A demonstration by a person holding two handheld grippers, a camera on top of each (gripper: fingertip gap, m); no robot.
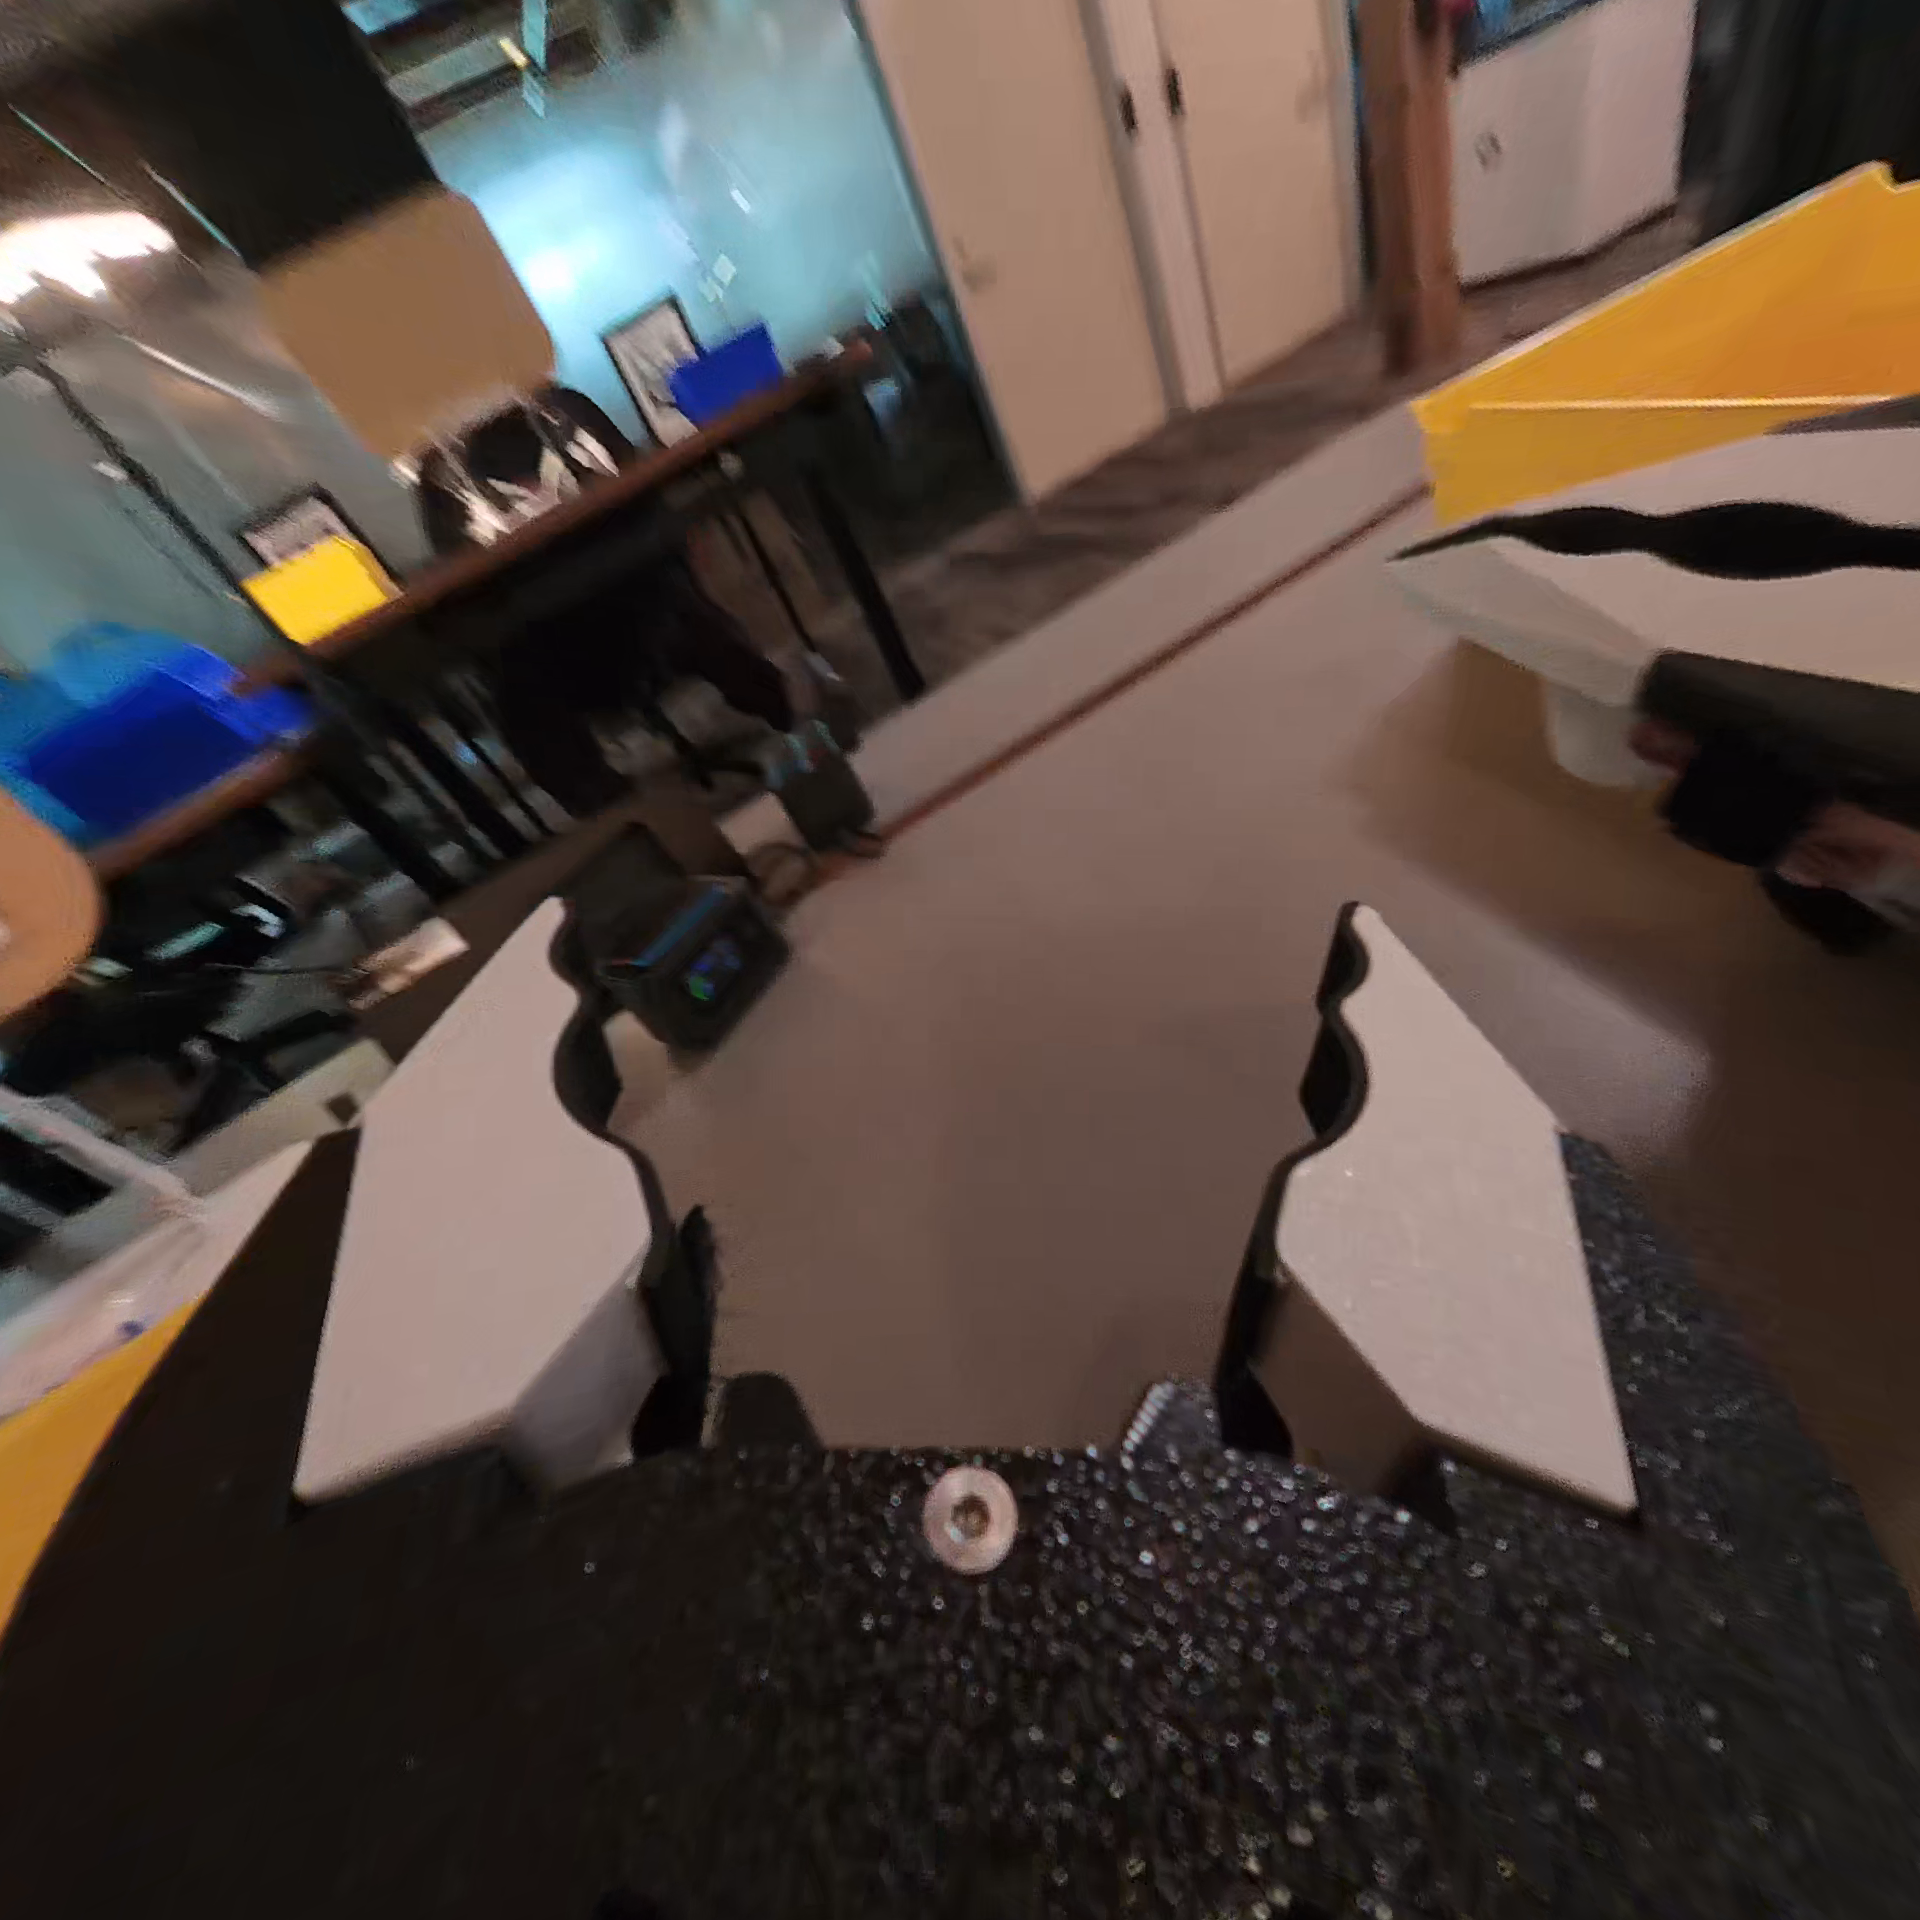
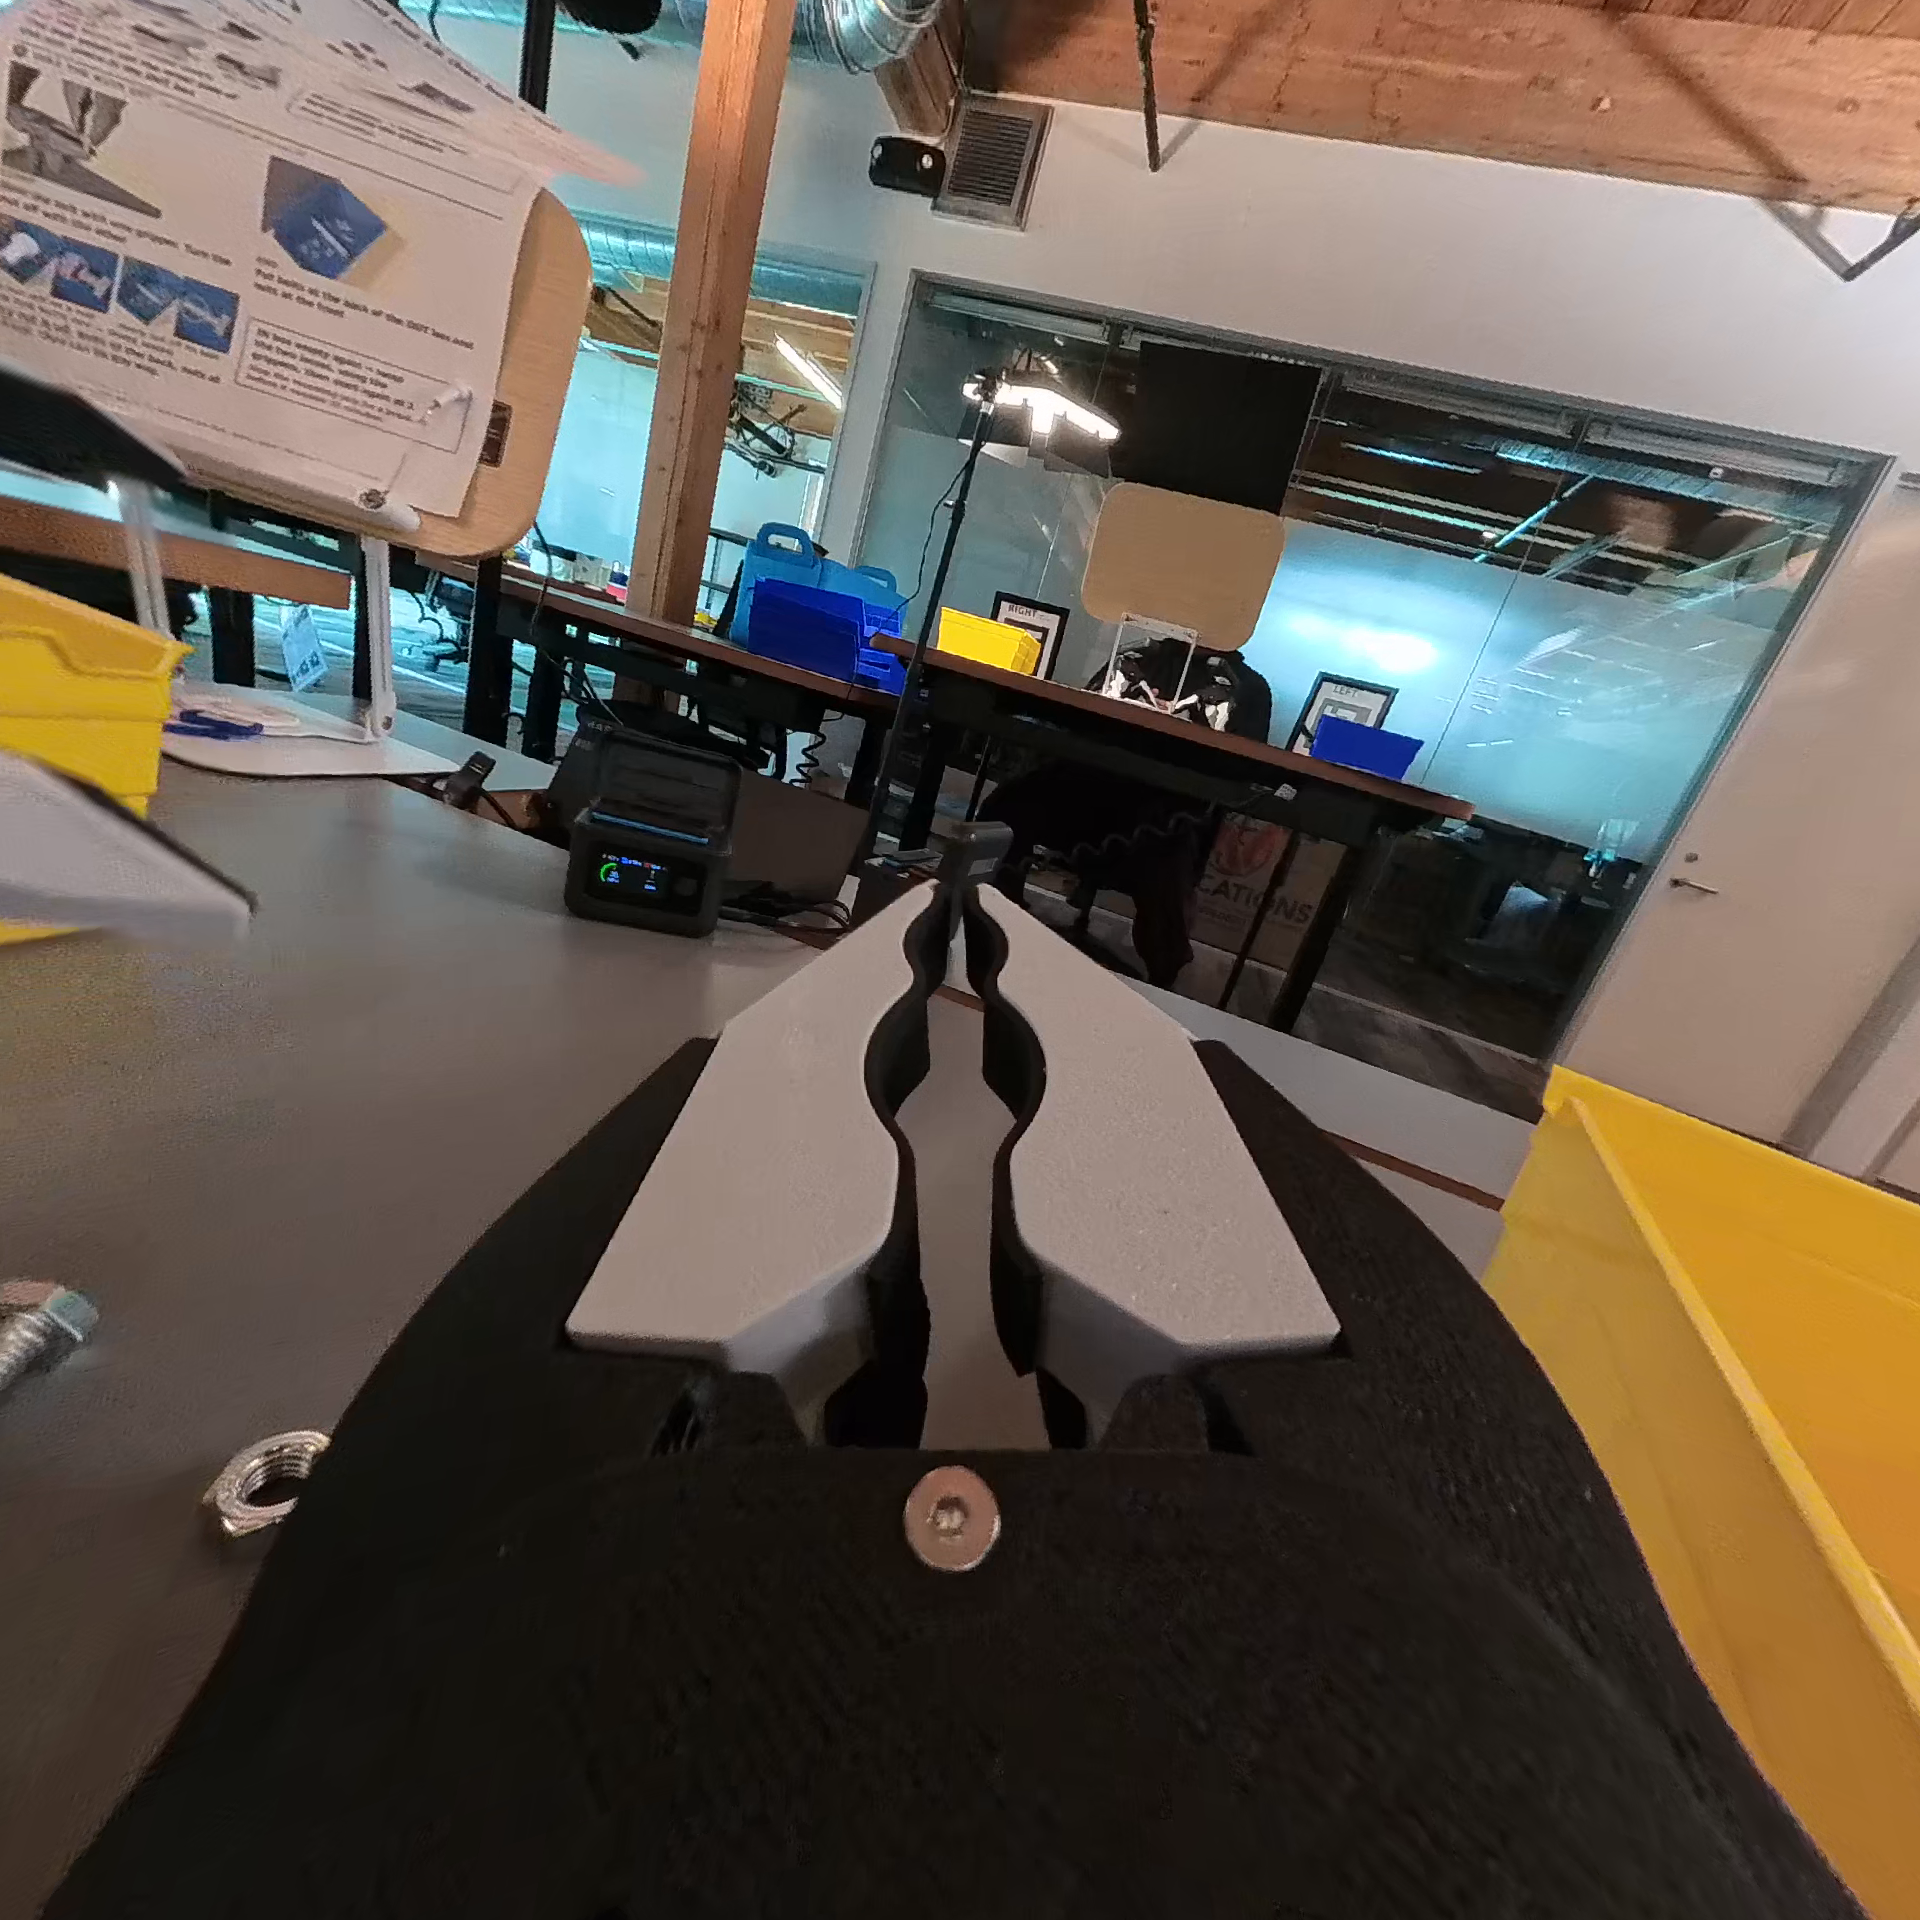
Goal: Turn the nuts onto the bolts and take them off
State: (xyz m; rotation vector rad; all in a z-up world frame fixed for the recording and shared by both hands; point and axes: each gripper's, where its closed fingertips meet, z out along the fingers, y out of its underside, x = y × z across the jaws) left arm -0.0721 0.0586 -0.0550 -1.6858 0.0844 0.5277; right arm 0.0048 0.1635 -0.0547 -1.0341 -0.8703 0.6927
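Note:
A silver hex nut (image 2: 260, 1496) lies on the grey table (image 2: 364, 1091) just left of my right gripper's body. The head of a silver bolt (image 2: 42, 1340) shows at the left edge, farther left. My right gripper (image 2: 956, 899) is shut, with nothing seen between its jaws, and hovers over the table. It also shows in the left wrist view (image 1: 1397, 556), held by a hand. My left gripper (image 1: 961, 925) is open and empty above bare table (image 1: 1039, 1039). One of its fingers (image 2: 104, 862) shows at the left of the right wrist view. No nut or bolt shows in the left wrist view.
A yellow bin (image 2: 1714, 1403) stands close on the right; it also shows in the left wrist view (image 1: 1662, 343). Another yellow bin (image 2: 73, 686) stands at the far left. A small black power unit (image 2: 649, 862) sits at the table's far edge, beside a sheet on a stand (image 2: 260, 260). About 10 cm separates my left fingertips from the silver hex nut (image 2: 260, 1496).

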